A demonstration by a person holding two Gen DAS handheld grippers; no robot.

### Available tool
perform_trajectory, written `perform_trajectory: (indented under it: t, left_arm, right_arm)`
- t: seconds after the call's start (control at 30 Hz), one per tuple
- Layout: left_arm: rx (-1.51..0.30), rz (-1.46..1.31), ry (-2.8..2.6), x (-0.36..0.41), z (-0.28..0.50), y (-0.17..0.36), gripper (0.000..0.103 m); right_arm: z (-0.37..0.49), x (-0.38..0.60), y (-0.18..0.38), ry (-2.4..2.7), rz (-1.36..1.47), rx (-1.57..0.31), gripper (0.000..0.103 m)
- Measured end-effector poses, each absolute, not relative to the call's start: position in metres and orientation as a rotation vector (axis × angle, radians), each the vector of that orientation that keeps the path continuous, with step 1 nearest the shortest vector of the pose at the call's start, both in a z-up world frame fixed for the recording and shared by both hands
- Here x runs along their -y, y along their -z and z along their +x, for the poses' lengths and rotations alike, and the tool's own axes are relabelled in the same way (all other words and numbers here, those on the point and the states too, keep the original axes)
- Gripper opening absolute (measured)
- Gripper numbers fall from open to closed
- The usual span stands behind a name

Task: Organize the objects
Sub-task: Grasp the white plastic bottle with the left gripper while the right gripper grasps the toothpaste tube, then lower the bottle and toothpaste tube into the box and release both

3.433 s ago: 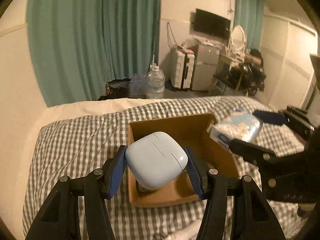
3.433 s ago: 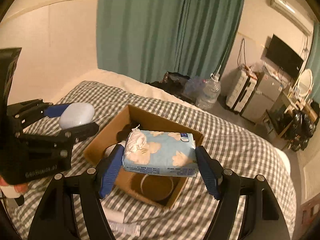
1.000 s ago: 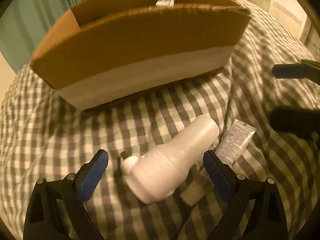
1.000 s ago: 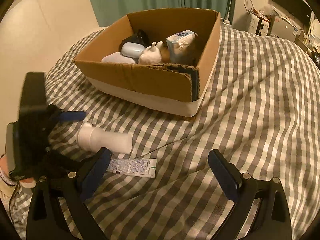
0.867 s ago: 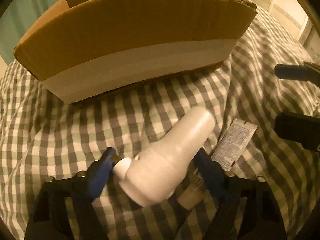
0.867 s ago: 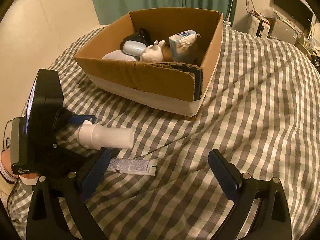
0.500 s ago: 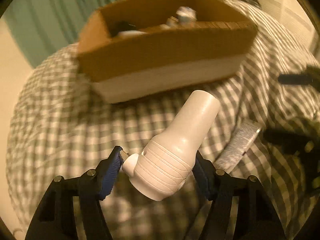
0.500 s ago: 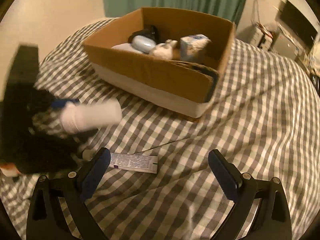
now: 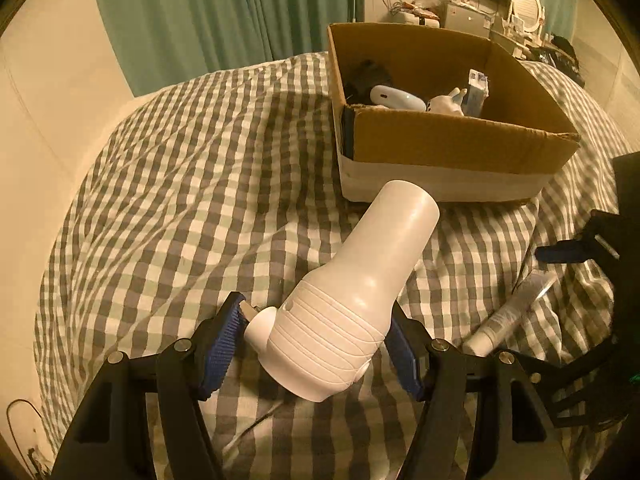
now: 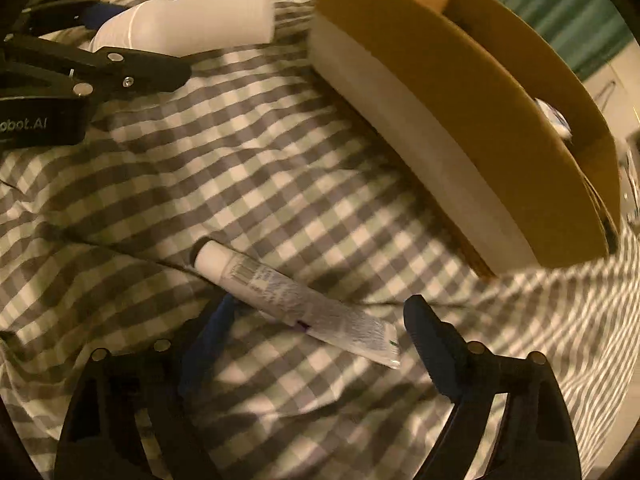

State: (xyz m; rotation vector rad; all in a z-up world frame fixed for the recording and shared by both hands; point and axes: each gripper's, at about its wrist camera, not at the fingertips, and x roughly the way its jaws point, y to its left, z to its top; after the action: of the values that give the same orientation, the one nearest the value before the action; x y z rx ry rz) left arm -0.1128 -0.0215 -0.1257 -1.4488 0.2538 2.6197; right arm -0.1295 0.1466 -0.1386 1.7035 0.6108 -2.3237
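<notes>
On the checked bedcover, the cardboard box sits far right. My left gripper clamps the white bottle, base aimed at the box. Only the right wrist view shows my right gripper, jaws wide, straddling the tube, cap pointing far-left.

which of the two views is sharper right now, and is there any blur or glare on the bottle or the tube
Left wrist view: sharper; the white bottle held in the left gripper is crisp with soft highlights, no harsh glare, under dim yellowish light. Right wrist view: softer, smeared most on the cardboard box and the bottle at top left; the tube between the fingers of the open right gripper has half-readable print.
</notes>
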Motion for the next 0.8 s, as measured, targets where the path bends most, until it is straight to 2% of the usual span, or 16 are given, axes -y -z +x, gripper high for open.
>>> perform_trajectory:
  t: [0.03,0.07,0.13,0.27,0.33,0.47,0.8]
  left_arm:
    - [-0.252,-1.451,-2.618,0.019,-0.115,0.131,0.069]
    - [-0.247,-1.456,-2.616,0.02,-0.114,0.131,0.069]
    - [-0.246,-1.461,-2.616,0.023,-0.115,0.131,0.069]
    - [-0.235,-1.473,-2.612,0.024,-0.115,0.132,0.069]
    - [-0.229,-1.47,-2.612,0.027,-0.118,0.133,0.069]
    - [-0.246,-1.456,-2.613,0.024,-0.114,0.13,0.069]
    - [-0.234,-1.369,-2.628,0.017,-0.091,0.105,0.069]
  right_arm:
    - [-0.132,-0.144,0.14,2.314,1.705,-0.613,0.07]
    - [-0.135,-0.142,0.142,2.306,1.709,-0.615,0.066]
    - [-0.14,-0.136,0.148,2.279,1.715,-0.621,0.047]
    - [-0.144,-0.133,0.147,2.304,1.699,-0.593,0.036]
    - [-0.144,-0.138,0.141,2.345,1.684,-0.557,0.024]
    - [-0.142,-0.147,0.125,2.455,1.629,-0.506,0.016]
    - [-0.13,-0.166,0.079,2.617,1.518,-0.318,0.016]
